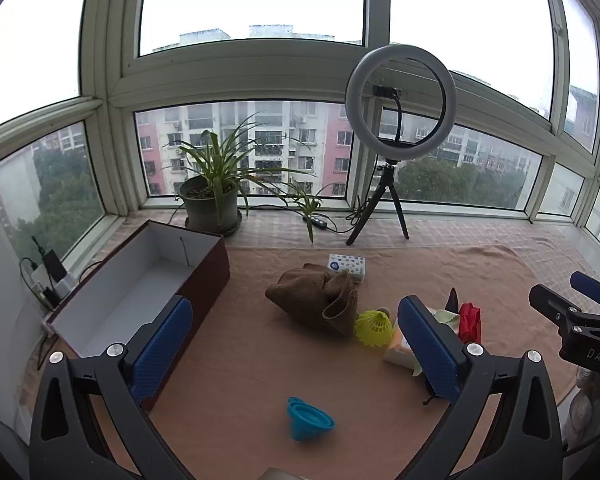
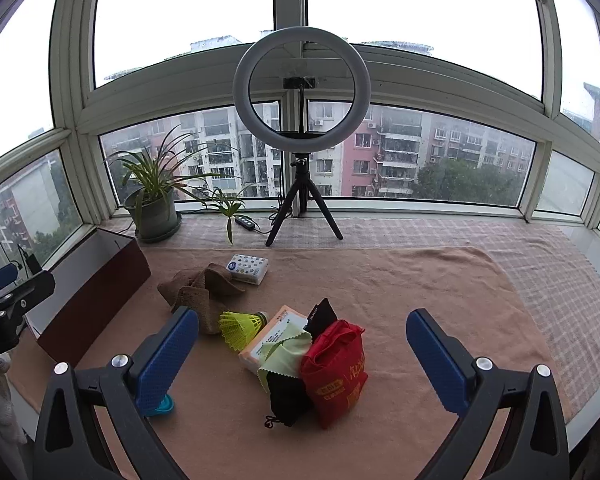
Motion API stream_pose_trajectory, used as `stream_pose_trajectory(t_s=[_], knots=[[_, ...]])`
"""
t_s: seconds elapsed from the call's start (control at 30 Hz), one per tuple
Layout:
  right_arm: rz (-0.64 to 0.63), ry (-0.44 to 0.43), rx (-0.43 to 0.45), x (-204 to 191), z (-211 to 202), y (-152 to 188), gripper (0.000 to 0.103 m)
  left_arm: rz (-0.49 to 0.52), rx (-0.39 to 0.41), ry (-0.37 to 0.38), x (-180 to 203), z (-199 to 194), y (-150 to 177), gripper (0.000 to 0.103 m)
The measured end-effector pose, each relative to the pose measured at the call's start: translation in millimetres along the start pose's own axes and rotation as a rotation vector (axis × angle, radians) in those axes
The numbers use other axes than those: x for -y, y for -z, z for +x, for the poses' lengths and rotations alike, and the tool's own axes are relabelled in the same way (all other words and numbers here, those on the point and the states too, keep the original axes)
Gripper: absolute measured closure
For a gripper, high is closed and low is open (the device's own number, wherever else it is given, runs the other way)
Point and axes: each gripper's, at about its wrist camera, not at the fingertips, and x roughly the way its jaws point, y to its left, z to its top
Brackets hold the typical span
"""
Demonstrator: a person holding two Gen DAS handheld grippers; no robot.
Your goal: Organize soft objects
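Both grippers spread wide, nothing between the pads. Right gripper [image 2: 302, 364] sits directly over the red bag [image 2: 334, 372], long axis running away from it, so the right is nearer. Left gripper [image 1: 296, 344] faces bare mat; brown towel [image 1: 316, 300] ahead, open box [image 1: 140, 280] far left.

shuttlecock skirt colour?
Yellow-green; the shuttlecock shows best in the right wrist view.

Bench cover [image 2: 420, 280]: pink terry cloth, matt, napped. Brown towel [image 1: 312, 300]: coarse woven cloth, matt. Red bag [image 2: 336, 372]: thin fabric, faint sheen. Black pouch [image 2: 288, 396]: matt cloth. Green wipe [image 2: 284, 354]: smooth fine cloth. Shuttlecock [image 2: 242, 326]: yellow plastic. Blue funnel [image 1: 310, 420]: smooth, rubbery. Box [image 1: 140, 292]: cardboard, white matt inside. Tool pads [image 2: 166, 360]: blue, dimpled.
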Motion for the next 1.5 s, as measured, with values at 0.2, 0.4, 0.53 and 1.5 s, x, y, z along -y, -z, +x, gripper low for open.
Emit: stream_pose_trajectory(t_s=[0.2, 0.4, 0.53, 1.5], knots=[[0.0, -0.008, -0.003, 0.0, 0.6, 0.1, 0.0, 0.005, -0.003, 0.0, 1.7, 0.0, 0.3, 0.001], [-0.001, -0.008, -0.006, 1.0, 0.9, 1.3, 0.0, 0.005, -0.005, 0.0, 3.9, -0.1, 0.5, 0.001], [0.006, -0.01, -0.008, 2.2, 0.0, 1.5, 0.0, 0.005, -0.006, 0.003, 5.2, 0.1, 1.0, 0.001], [0.019, -0.018, -0.016, 3.9, 1.6, 1.8, 0.0, 0.003, -0.015, 0.007, 7.8, 1.8, 3.9, 0.001]])
